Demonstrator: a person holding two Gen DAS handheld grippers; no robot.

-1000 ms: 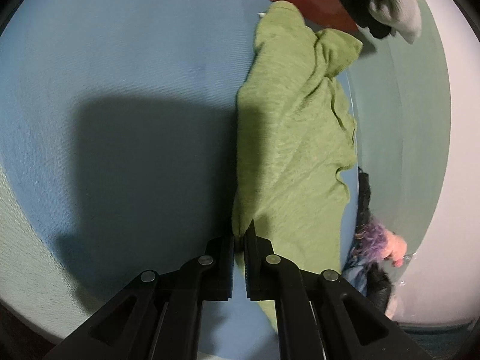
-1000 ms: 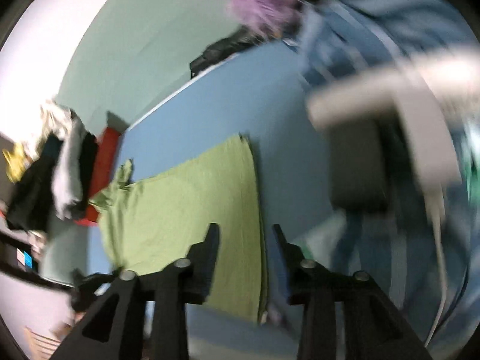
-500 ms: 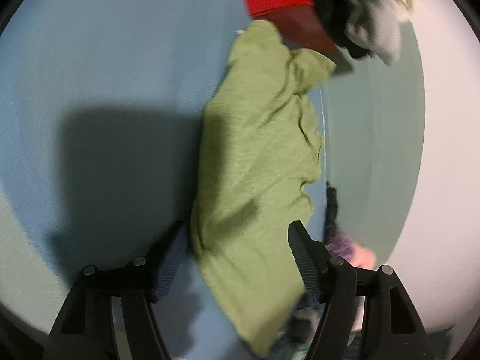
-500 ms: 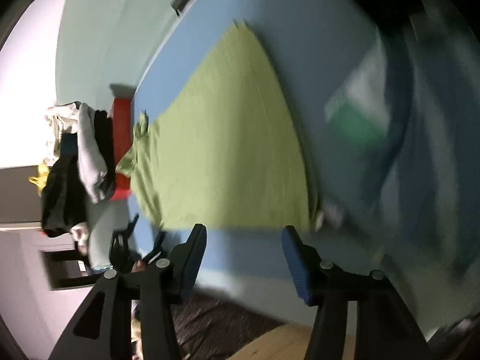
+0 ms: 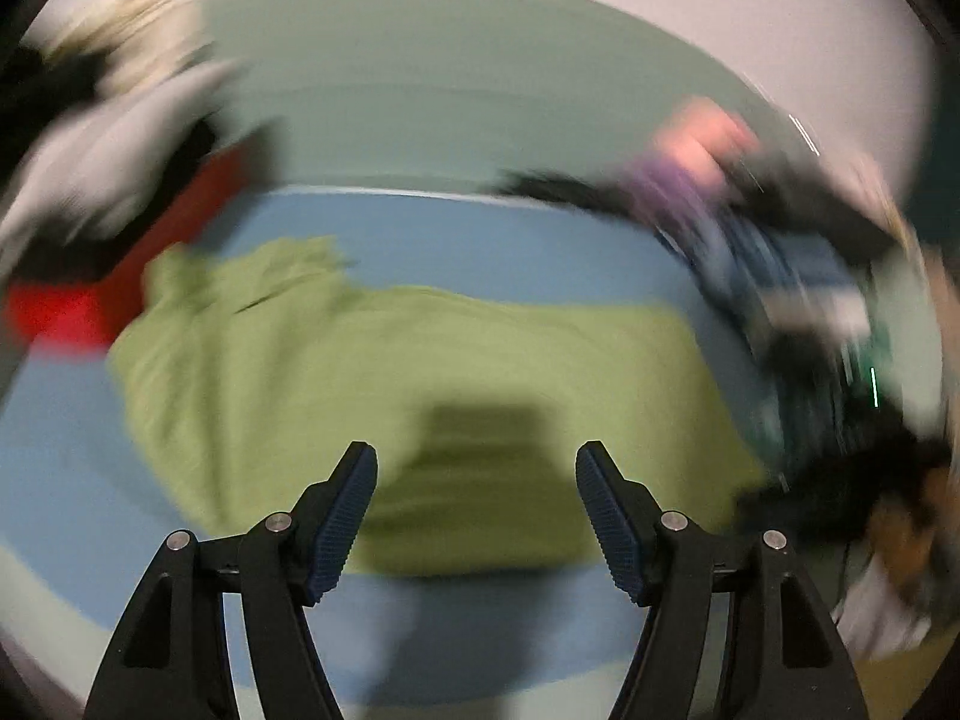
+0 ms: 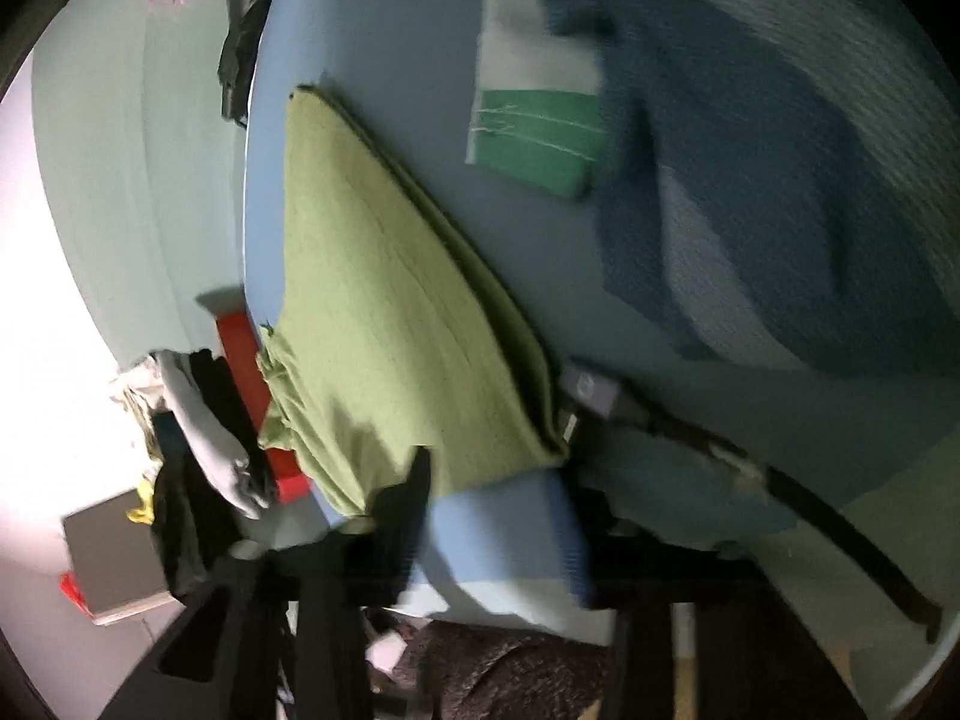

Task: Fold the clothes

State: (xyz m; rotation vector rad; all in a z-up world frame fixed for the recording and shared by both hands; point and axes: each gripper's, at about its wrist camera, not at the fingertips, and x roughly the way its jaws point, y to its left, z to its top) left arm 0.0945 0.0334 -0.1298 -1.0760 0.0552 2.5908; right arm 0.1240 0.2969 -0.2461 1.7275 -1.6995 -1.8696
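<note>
Surface: a blue table (image 5: 492,252) fills both views, with a pale green wall behind it; the left wrist view is badly smeared.
Landmark: the green garment (image 5: 420,378), lying on the blue table, partly folded, with doubled layers showing along one long edge in the right wrist view.
Left gripper (image 5: 477,516): a second ago it was pinched on the garment's corner; it has since let go, and its jaws now stand wide apart above the near edge of the garment with nothing between them.
Right gripper (image 6: 480,516): its jaws have just been closing at the garment's near corner by the table edge; the fingers are dark and blurred, so whether cloth is pinched cannot be told.
Around the garment: a red box (image 6: 252,354) with a heap of clothes (image 6: 198,444) at its far end; a folded green and white cloth (image 6: 534,120) beside it on the table.
Meaning for the task: one fold looks laid down and released. The right hand appears to be seeking the next edge, so another fold probably remains.
</note>
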